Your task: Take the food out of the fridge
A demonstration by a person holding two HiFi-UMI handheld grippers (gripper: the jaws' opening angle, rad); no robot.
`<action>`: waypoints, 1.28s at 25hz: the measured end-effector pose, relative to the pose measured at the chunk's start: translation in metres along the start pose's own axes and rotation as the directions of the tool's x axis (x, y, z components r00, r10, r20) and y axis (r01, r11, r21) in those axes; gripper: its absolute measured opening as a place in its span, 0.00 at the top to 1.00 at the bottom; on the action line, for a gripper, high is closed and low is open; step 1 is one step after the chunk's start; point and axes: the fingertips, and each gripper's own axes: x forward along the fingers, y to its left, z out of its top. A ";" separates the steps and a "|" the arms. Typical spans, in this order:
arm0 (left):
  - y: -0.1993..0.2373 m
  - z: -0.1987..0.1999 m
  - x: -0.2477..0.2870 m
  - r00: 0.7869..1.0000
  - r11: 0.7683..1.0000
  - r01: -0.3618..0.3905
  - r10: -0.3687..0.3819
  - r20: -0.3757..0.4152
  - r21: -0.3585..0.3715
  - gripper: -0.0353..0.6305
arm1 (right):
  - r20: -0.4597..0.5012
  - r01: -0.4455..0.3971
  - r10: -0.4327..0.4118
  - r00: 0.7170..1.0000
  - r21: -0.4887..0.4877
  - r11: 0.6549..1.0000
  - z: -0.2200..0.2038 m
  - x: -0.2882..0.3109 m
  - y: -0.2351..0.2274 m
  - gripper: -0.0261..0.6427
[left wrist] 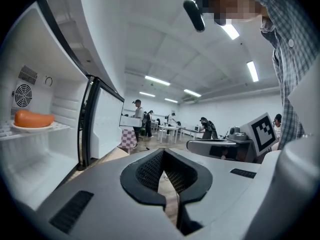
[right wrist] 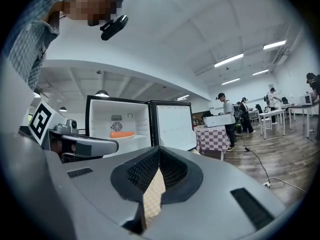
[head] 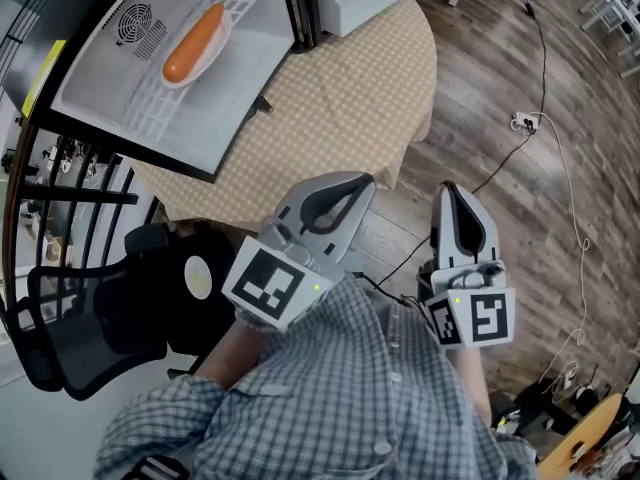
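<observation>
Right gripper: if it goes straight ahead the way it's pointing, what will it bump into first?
Likely the checked tablecloth, showing just below the right gripper and its closed tips; the open fridge door stands beyond it. Depth is unclear, so this is a guess.

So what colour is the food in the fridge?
The food is orange, best seen in the head view.

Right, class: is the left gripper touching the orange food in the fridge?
Apart. The head view shows bare checked tablecloth between the left gripper and the orange food in the fridge.
</observation>
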 end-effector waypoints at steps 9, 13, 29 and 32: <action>0.054 0.007 0.031 0.999 0.999 -0.044 0.044 0.013 -0.003 0.94 | 0.005 -0.018 0.018 1.000 -0.016 1.000 0.008 0.059 -0.020 0.94; 0.070 0.010 0.032 0.997 0.997 -0.079 0.079 0.023 -0.012 0.94 | 0.005 -0.057 0.057 0.998 -0.014 0.998 0.011 0.080 -0.016 0.94; 0.134 0.011 -0.008 0.928 0.929 -0.365 0.368 0.054 -0.055 0.94 | -0.001 -0.298 0.298 0.955 -0.040 0.954 0.013 0.140 0.028 0.94; 0.150 0.009 -0.015 0.901 0.901 -0.427 0.431 0.044 -0.081 0.94 | -0.012 -0.360 0.360 0.933 -0.061 0.931 0.015 0.157 0.035 0.94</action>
